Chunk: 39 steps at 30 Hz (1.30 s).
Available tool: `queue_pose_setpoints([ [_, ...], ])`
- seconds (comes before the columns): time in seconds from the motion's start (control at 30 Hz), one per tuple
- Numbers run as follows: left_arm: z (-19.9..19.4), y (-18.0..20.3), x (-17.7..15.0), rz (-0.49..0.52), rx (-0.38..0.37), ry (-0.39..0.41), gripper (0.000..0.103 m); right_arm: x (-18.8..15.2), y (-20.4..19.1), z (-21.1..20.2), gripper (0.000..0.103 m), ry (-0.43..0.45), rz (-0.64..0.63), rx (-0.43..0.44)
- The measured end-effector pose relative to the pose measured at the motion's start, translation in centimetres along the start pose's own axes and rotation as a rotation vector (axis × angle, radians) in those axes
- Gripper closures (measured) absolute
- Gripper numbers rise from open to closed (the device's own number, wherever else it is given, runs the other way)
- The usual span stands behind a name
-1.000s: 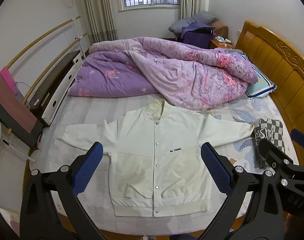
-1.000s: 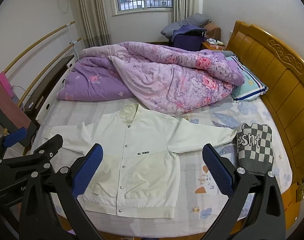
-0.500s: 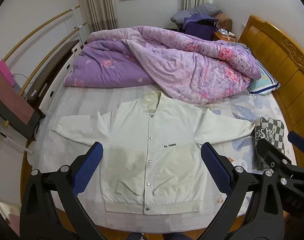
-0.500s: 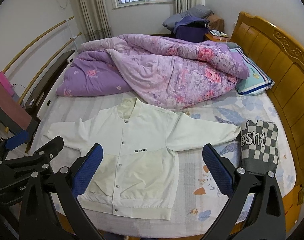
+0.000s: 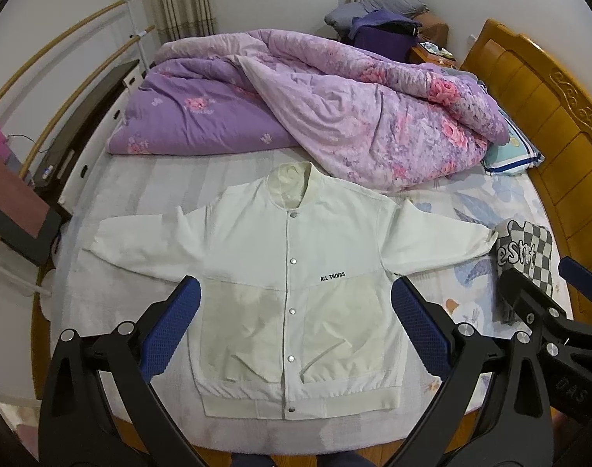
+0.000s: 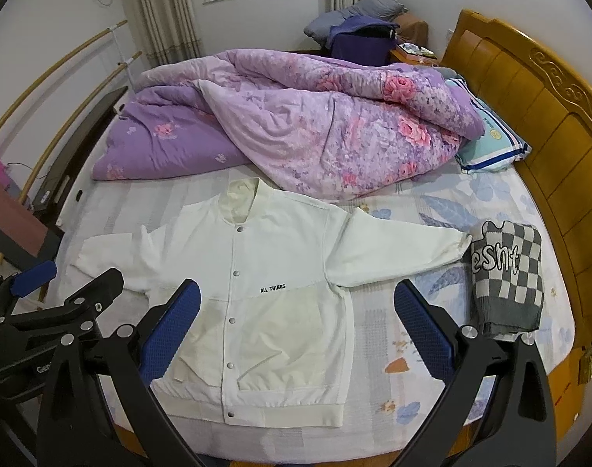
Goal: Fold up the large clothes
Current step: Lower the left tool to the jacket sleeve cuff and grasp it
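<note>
A cream-white snap-button jacket [image 5: 296, 272] [image 6: 264, 284] lies flat and face up on the bed, sleeves spread out to both sides, collar toward the quilt. My left gripper [image 5: 296, 327] hovers open above its lower half, nothing between the blue pads. My right gripper [image 6: 296, 327] is open too, held above the jacket's right side and hem. Each gripper shows at the edge of the other's view: the right gripper [image 5: 548, 311], the left gripper [image 6: 54, 303]. Neither touches the cloth.
A folded grey checked sweater [image 6: 506, 276] lies by the jacket's right cuff. A rumpled purple floral quilt [image 5: 315, 105] fills the far half of the bed, with a pillow [image 6: 490, 148] beside it. A wooden headboard [image 6: 537, 109] runs along the right; a rail and furniture stand left.
Both cameras have tilted down and drawn slightly nearer, so the jacket sits higher and larger in view. The jacket has not moved and both grippers stay open.
</note>
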State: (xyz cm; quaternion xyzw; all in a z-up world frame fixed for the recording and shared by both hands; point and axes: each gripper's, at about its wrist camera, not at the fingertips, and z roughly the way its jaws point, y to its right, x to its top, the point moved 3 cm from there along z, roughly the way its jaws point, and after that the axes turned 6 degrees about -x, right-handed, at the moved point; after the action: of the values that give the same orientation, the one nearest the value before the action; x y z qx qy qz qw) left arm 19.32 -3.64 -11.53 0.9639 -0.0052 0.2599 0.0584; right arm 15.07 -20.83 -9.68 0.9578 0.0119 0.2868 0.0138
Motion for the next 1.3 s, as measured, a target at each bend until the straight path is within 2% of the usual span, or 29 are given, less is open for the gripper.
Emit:
queue_pose_setpoints([
  [0.13,1.6,-2.9,0.6,0.032,-0.065,0.005,0.005,0.2,-2.6,1.3,0.007,-0.021,0.000,-0.030],
  [0.3,4.1,-9.1,0.7,-0.009,-0.134,0.009,0.005,0.3,-7.4,4.2,0.007,-0.052,-0.016,-0.041],
  [0.5,8.4,-16.9,-0.1,-0.016,-0.112,-0.062,0.005,-0.6,-15.0,9.7,0.007,-0.119,-0.070,-0.042],
  [0.73,14.4,-28.6,-2.4,-0.190,-0.124,-0.115,0.005,-2.3,-24.5,16.4,0.007,-0.165,-0.115,-0.018],
  [0.9,18.9,-35.8,-3.9,-0.343,-0.161,-0.165,0.005,-3.6,-30.8,22.1,0.007,-0.151,-0.173,0.037],
  [1.07,23.6,-44.1,-5.5,-0.515,-0.193,-0.176,0.006,-4.2,-34.2,27.8,0.007,-0.166,-0.183,0.019],
  [1.17,25.7,-50.0,-6.7,-0.593,-0.157,-0.166,0.006,-4.1,-35.3,30.8,0.007,-0.169,-0.181,-0.008],
  [1.3,28.2,-57.7,-8.4,-0.685,-0.074,-0.168,0.006,-4.2,-36.0,34.6,0.008,-0.178,-0.180,-0.040],
])
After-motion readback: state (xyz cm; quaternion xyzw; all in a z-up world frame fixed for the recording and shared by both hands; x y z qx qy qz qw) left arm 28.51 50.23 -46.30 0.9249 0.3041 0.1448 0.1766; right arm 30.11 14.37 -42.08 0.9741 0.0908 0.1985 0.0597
